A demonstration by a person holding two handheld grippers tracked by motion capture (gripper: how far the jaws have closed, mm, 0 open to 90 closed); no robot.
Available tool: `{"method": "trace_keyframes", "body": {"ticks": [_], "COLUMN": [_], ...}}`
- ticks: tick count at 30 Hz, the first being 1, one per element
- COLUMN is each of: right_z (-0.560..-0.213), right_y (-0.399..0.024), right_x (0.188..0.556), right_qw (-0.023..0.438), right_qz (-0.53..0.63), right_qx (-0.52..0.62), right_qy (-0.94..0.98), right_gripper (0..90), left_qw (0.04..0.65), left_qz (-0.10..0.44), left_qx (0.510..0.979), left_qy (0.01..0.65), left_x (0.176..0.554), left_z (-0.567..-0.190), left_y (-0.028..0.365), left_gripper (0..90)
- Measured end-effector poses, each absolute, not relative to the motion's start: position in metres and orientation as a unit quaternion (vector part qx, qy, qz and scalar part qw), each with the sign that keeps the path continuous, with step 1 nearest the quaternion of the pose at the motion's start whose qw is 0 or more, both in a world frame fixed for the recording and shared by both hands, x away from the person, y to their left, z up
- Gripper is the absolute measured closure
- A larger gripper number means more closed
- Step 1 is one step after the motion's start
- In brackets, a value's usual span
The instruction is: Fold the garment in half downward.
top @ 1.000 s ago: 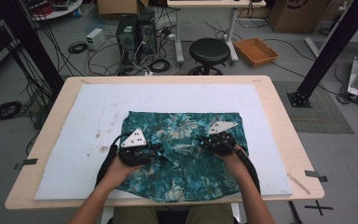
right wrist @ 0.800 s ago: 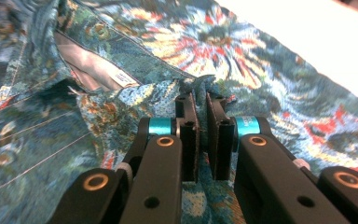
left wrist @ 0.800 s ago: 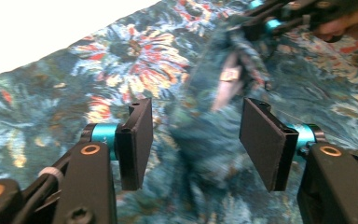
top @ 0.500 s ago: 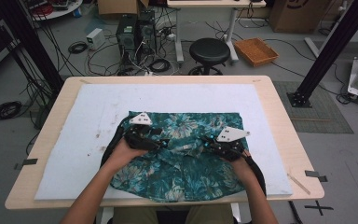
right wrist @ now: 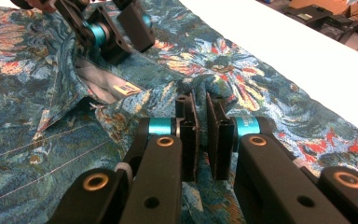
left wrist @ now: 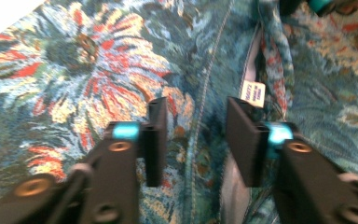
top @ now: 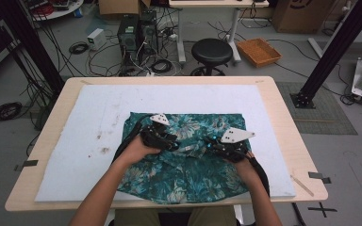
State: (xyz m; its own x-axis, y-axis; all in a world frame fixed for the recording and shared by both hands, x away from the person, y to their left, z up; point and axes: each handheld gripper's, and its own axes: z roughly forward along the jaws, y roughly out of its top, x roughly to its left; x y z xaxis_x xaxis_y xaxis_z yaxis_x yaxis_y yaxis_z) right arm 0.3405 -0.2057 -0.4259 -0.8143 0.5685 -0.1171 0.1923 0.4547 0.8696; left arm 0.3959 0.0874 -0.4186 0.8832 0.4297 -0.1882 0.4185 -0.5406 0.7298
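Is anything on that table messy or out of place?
The white mat has brownish stains left of the floral shirt. The shirt lies rumpled around its collar, between the left claw and the right claw. Nothing looks torn or spilled.

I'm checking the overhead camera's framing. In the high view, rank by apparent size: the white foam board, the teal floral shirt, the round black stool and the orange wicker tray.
1. White foam board
2. Teal floral shirt
3. Round black stool and orange wicker tray: they look alike, so unranked.
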Motion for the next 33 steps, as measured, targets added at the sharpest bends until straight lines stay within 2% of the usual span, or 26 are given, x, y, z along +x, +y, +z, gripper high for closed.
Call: {"method": "trace_keyframes", "body": {"ticks": [2,4,9,10,14,17,19,21,24,26,29,33], "right_z": [-0.425,-0.425,-0.426,-0.426,-0.424,-0.419,-0.416,-0.415,-0.422,-0.432,-0.444,-0.450], "right_y": [-0.206,-0.206,-0.207,-0.207,-0.211,-0.213,-0.210,-0.201,-0.185,-0.174,-0.165,-0.157], "right_x": [0.340,0.340,0.340,0.340,0.338,0.329,0.318,0.305,0.296,0.298,0.303,0.312], "right_qw": [0.201,0.201,0.200,0.198,0.190,0.187,0.186,0.178,0.144,0.113,0.102,0.126], "right_qz": [0.469,0.468,0.468,0.468,0.473,0.483,0.490,0.487,0.457,0.431,0.401,0.392], "right_qx": [0.231,0.232,0.237,0.242,0.279,0.298,0.302,0.280,0.246,0.245,0.258,0.282], "right_qy": [0.829,0.829,0.828,0.827,0.814,0.802,0.796,0.808,0.842,0.861,0.873,0.866], "right_gripper": [85.6,85.6,85.1,82.5,58.4,53.6,58.7,73.3,87.4,90.0,90.0,90.0], "left_qw": [0.411,0.415,0.424,0.429,0.447,0.461,0.463,0.464,0.471,0.479,0.483,0.487], "left_qz": [0.015,0.023,0.040,0.042,0.051,0.057,0.058,0.059,0.063,0.065,0.065,0.064], "left_qx": [0.882,0.882,0.880,0.877,0.866,0.858,0.857,0.857,0.855,0.852,0.852,0.851], "left_qy": [0.229,0.221,0.213,0.214,0.218,0.220,0.219,0.215,0.208,0.203,0.193,0.187], "left_x": [0.394,0.393,0.389,0.388,0.387,0.387,0.387,0.386,0.385,0.383,0.379,0.375], "left_z": [-0.418,-0.416,-0.411,-0.410,-0.403,-0.397,-0.394,-0.390,-0.381,-0.375,-0.367,-0.362], "left_y": [0.087,0.086,0.087,0.087,0.092,0.097,0.097,0.095,0.092,0.091,0.090,0.091], "left_gripper": [78.6,86.8,87.4,87.4,87.5,87.5,87.5,87.5,87.5,87.5,87.5,87.5]}}
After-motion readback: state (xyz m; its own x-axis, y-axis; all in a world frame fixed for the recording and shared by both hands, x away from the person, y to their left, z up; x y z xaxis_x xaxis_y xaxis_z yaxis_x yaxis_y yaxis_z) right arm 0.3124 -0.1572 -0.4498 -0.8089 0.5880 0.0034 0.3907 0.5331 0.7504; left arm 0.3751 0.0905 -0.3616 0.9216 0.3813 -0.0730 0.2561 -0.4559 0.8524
